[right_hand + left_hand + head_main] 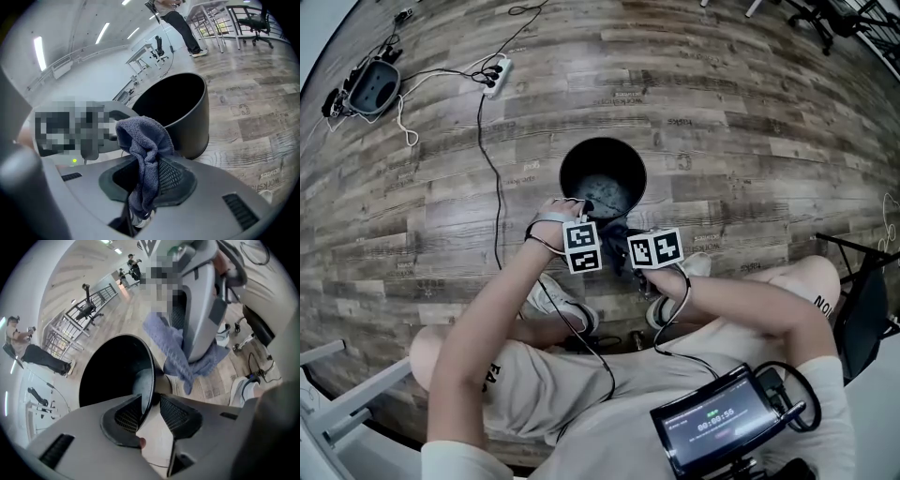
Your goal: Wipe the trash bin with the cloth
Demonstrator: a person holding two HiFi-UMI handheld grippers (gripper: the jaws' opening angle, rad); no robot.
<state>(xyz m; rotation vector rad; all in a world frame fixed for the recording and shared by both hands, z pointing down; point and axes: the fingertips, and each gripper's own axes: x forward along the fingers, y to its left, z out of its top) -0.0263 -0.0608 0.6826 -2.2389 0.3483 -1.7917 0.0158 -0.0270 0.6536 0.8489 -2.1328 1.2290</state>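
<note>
A black round trash bin stands on the wood floor in front of the seated person. My left gripper is shut on the bin's near rim, one jaw inside the wall and one outside. My right gripper is shut on a blue-grey cloth, which bunches up above the jaws. That cloth hangs just beside the bin's outer wall in the left gripper view. Both grippers sit side by side at the bin's near edge, with the cloth between them.
A white power strip with black cables lies at the back left, near a dark device. A cable runs along the floor left of the bin. The person's white shoes rest just behind the grippers. Office chairs and people stand far off.
</note>
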